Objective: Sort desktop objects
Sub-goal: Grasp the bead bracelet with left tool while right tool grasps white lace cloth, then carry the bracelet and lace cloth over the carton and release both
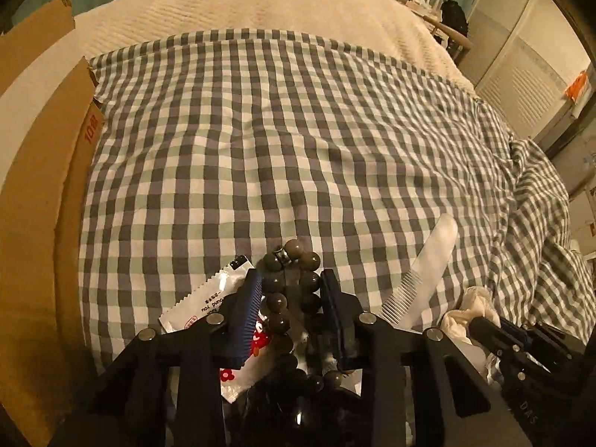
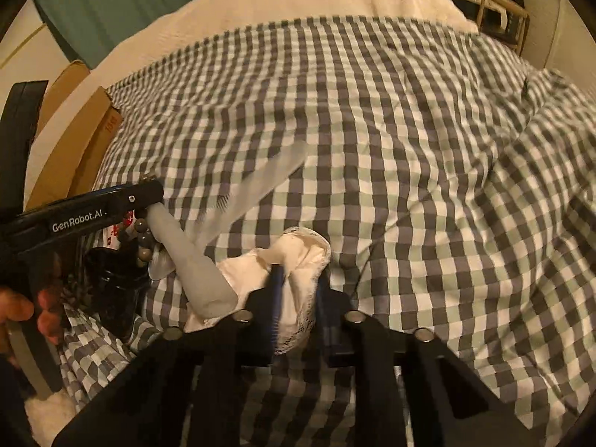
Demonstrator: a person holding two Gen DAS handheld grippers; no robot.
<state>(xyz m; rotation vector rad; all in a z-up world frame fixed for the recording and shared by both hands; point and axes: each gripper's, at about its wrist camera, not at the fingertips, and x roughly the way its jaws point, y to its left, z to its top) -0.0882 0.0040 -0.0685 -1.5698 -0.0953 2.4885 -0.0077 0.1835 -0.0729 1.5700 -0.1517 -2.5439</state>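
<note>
My left gripper [image 1: 292,279] is shut on a dark bead bracelet [image 1: 294,283], whose loop stands between the blue pads. Under it lies a white snack packet [image 1: 208,301] with red print. A white comb [image 1: 421,272] lies to the right on the checked cloth [image 1: 298,130]. My right gripper [image 2: 298,279] is shut on a cream lace-edged cloth [image 2: 298,257]. In the right wrist view the left gripper [image 2: 149,201] with the beads [image 2: 143,238] is at the left, beside a grey sock-like piece [image 2: 193,264] and the blurred comb [image 2: 257,186]. A dark jar [image 2: 115,287] stands below.
A cardboard box [image 1: 41,186] stands at the left edge of the bed; it also shows in the right wrist view [image 2: 78,141]. A cream blanket [image 1: 242,11] covers the far end. Rumpled checked fabric [image 1: 540,242] bunches at the right.
</note>
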